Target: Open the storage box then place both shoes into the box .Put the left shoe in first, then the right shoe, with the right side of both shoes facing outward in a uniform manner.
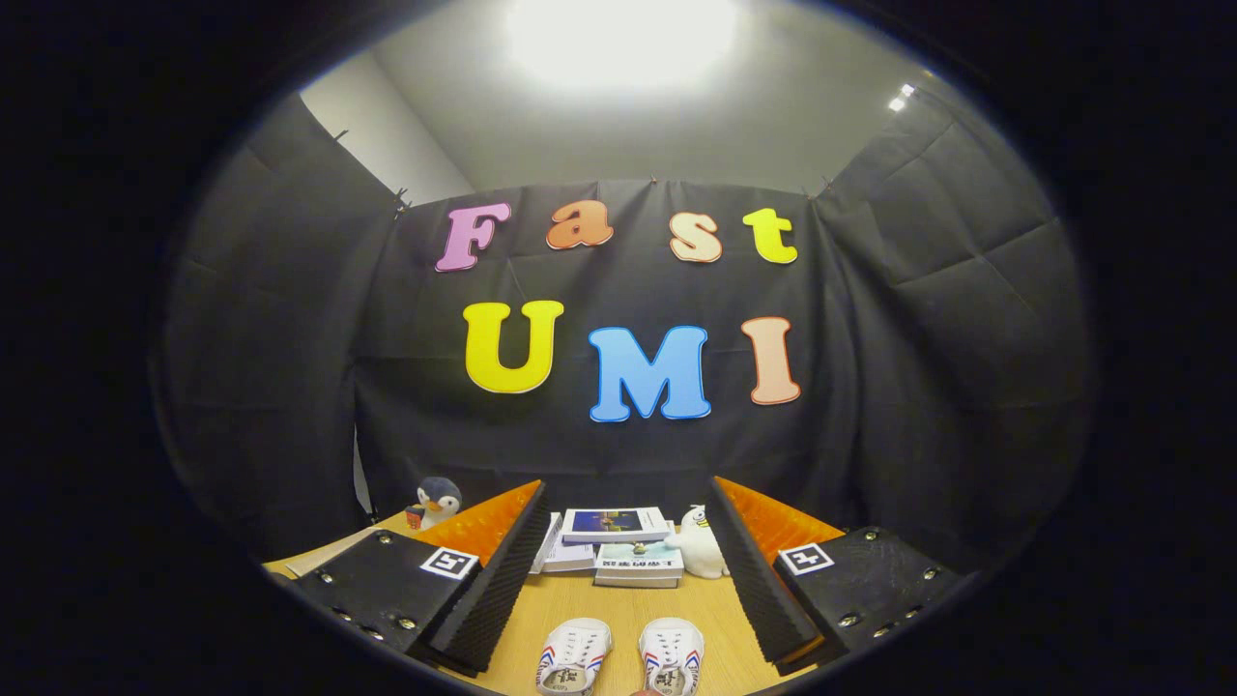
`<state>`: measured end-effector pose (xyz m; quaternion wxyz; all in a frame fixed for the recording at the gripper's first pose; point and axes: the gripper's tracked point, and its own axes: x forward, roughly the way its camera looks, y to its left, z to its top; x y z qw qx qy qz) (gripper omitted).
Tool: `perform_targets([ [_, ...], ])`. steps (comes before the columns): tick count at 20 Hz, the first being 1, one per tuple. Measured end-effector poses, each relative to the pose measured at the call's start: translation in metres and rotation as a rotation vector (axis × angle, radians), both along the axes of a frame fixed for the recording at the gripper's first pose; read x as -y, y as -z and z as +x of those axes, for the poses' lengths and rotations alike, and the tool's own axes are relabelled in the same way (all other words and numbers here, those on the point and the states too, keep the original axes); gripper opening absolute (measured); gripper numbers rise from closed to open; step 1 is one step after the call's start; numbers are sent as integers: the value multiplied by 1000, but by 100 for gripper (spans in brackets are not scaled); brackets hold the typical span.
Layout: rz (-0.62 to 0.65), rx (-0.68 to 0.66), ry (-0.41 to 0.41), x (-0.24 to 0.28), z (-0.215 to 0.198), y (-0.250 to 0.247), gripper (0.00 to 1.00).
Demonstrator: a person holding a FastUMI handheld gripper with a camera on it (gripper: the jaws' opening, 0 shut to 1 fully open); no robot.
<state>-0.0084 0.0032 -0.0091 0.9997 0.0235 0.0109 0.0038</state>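
- Gripper (628,580): its fingers are spread wide apart, released, grasping nothing, held above the counter (628,604).
- Two white shoes (623,657) lie side by side on the counter between the fingers, at the near edge, toes pointing far.
- Beyond them, a stack of books (614,546) sits between the fingertips.
- A white plush toy (701,546) stands just right of the books; a penguin plush (437,501) sits far left.

We see black cloth walls (918,319) around a wooden table (618,604). At twelve o'clock, a ceiling light (618,39) glares.
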Motion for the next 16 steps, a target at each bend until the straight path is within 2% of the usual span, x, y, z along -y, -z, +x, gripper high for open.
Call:
perform_targets([
  [6,84,-47,-54,-16,-1,17,97],
  [16,340,-259,-171,-57,-4,73,98],
])
